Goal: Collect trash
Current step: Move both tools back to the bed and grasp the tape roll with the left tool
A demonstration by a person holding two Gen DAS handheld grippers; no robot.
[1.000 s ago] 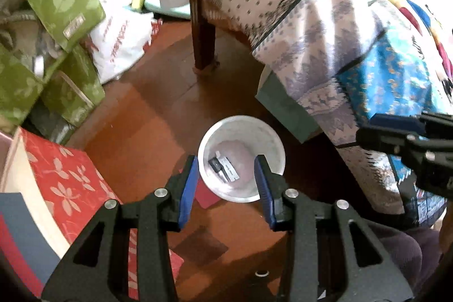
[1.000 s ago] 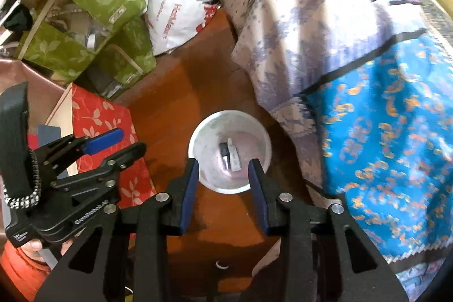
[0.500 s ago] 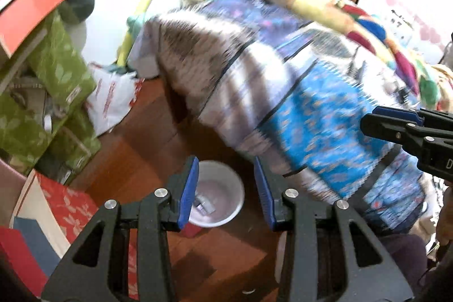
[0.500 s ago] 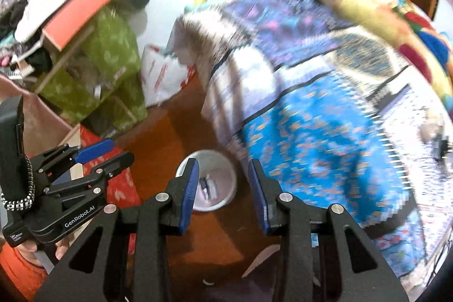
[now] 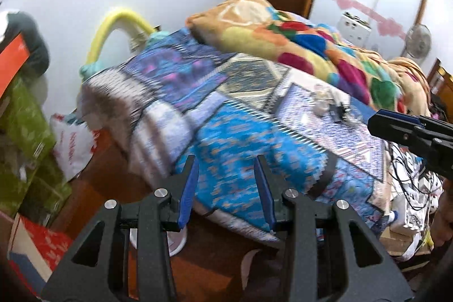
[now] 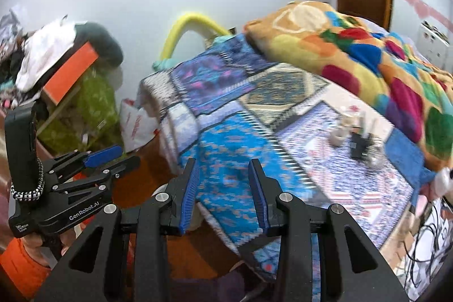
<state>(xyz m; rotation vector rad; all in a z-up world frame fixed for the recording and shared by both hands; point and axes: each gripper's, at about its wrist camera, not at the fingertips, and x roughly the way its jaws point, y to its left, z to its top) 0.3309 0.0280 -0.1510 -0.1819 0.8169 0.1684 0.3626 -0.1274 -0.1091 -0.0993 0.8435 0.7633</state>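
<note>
Both grippers face a bed with a patterned blue bedspread [image 5: 243,137]. Small pieces of trash [image 6: 356,140] lie on the bedspread ahead and to the right; they also show in the left wrist view [image 5: 331,109]. My left gripper [image 5: 226,188] is open and empty. My right gripper [image 6: 223,188] is open and empty. The white trash bucket [image 5: 177,241] on the floor is mostly hidden behind the left gripper's fingers. The left gripper shows at the left of the right wrist view [image 6: 107,157], and the right gripper at the right edge of the left wrist view [image 5: 396,123].
A colourful blanket [image 5: 311,41] is heaped at the bed's far side. Green leaf-print boxes [image 5: 25,126] and a white plastic bag [image 5: 73,146] stand on the wooden floor at left. A red floral box [image 5: 42,248] lies near the bucket. Cables [image 5: 410,174] hang at right.
Both grippers have swung up from above the bucket on the floor to face the top of the bed. The bucket has slid down out of view. Both stay open and empty.
</note>
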